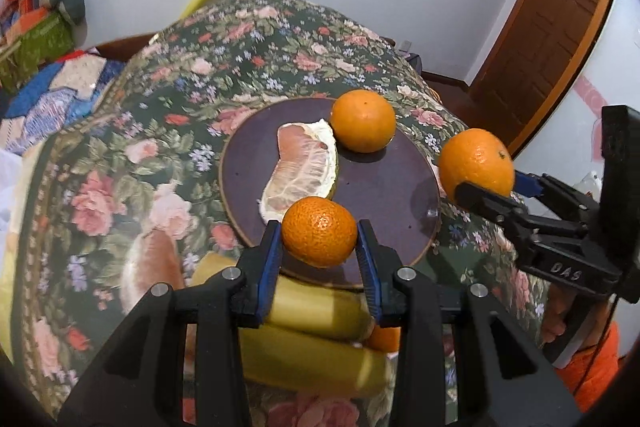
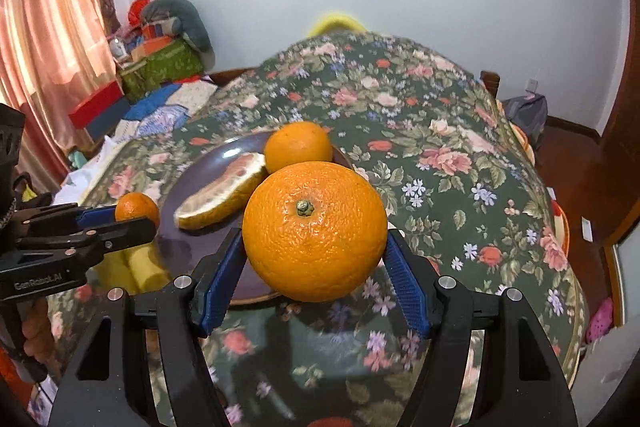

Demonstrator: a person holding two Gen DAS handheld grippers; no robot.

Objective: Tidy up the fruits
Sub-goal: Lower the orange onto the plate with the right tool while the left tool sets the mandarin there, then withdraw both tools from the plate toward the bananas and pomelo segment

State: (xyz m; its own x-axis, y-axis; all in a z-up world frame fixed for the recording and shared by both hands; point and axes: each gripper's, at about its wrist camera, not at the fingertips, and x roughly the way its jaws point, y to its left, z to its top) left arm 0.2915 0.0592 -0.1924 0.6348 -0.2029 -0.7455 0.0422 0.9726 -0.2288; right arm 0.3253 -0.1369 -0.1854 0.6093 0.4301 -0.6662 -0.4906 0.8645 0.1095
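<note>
Both wrist views look forward and down, close over the plate (image 1: 384, 187) (image 2: 212, 247), from opposite sides

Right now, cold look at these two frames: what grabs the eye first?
Both grippers hold fruit: the right gripper clamps a large orange, stem facing the camera, at the near right edge of the dark plate. The left gripper pinches a small mandarin over the plate's near edge. On the plate lie a peeled pomelo wedge and another orange.
</note>
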